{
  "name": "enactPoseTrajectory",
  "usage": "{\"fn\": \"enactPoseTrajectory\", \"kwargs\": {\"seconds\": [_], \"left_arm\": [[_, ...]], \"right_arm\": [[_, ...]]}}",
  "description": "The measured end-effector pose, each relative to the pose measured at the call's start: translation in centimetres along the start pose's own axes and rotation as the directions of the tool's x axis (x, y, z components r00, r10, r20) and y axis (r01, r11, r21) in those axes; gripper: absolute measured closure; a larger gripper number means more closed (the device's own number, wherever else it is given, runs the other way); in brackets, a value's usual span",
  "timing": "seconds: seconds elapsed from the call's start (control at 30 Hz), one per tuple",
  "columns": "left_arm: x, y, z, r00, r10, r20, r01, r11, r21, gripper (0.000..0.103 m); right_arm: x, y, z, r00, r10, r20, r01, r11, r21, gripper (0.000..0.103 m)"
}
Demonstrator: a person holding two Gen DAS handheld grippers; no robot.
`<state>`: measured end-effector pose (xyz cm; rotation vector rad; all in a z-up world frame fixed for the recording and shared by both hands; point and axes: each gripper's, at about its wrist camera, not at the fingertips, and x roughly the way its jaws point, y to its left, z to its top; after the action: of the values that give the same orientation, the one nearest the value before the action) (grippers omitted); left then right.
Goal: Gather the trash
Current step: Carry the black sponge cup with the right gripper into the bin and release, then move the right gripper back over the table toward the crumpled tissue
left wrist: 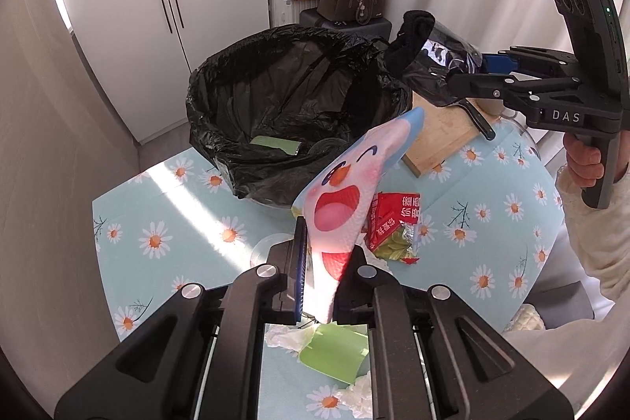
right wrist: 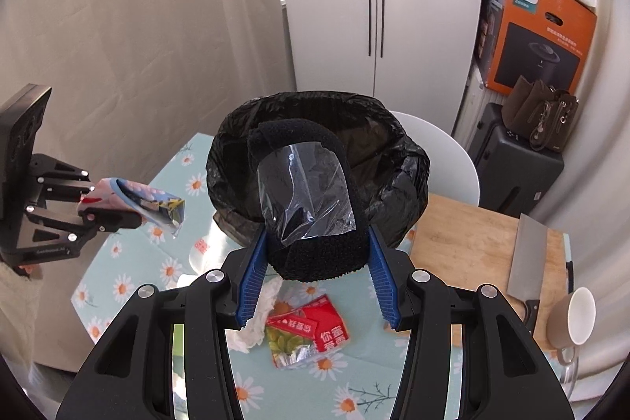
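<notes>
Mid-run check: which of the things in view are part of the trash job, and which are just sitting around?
Job: bin with black liner; cartoon wrapper in left gripper; black bundle in right gripper; red wrapper; tissue; green scrap.

Bystanders: cutting board, cleaver, mug, Philips box, handbag.

1. The black sock bundle [right wrist: 311,199] is blocking much of the trash bin [right wrist: 397,176] interior.
2. The cartoon wrapper [left wrist: 346,199] is covering part of the red packet [left wrist: 393,219].
3. The cup [right wrist: 573,317] is getting distorted near the right edge.
4. The knife [right wrist: 525,254] handle is hiding partly behind that cup.
</notes>
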<state>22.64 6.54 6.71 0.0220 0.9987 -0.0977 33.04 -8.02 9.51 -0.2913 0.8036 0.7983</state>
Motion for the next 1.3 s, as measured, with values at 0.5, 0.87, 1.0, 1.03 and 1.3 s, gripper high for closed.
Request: {"fn": "enactPoseTrajectory", "kwargs": {"seconds": [0.5, 0.87, 1.0, 1.03, 1.3], "left_arm": [[6.1, 1.1, 7.5, 0.998, 0.025, 0.052, -0.027, 0.999, 0.037, 0.025], [6.8, 1.4, 2.2, 0.992, 0.011, 0.129, -0.014, 1.000, 0.022, 0.006], [4.9, 2.5, 0.5, 0.988, 0.025, 0.151, -0.026, 1.000, 0.006, 0.006], [4.5, 2.7, 0.2, 0.988, 0.029, 0.151, -0.029, 1.000, -0.003, 0.006], [2.7, 3.5, -3.5, 0.992, 0.017, 0.123, -0.016, 1.000, -0.004, 0.006]], "right_arm": [[5.6, -4.6, 4.9, 0.993, 0.058, 0.100, -0.067, 0.994, 0.089, 0.034], [6.1, -7.3, 0.8, 0.993, -0.069, 0.093, 0.044, 0.966, 0.253, 0.014], [5.8, -6.0, -0.6, 0.994, -0.098, 0.055, 0.081, 0.963, 0.257, 0.014], [5.6, -5.7, -0.9, 0.993, -0.105, 0.048, 0.089, 0.962, 0.256, 0.014], [1.7, -2.0, -2.5, 0.980, -0.194, 0.042, 0.179, 0.956, 0.234, 0.012]]}}
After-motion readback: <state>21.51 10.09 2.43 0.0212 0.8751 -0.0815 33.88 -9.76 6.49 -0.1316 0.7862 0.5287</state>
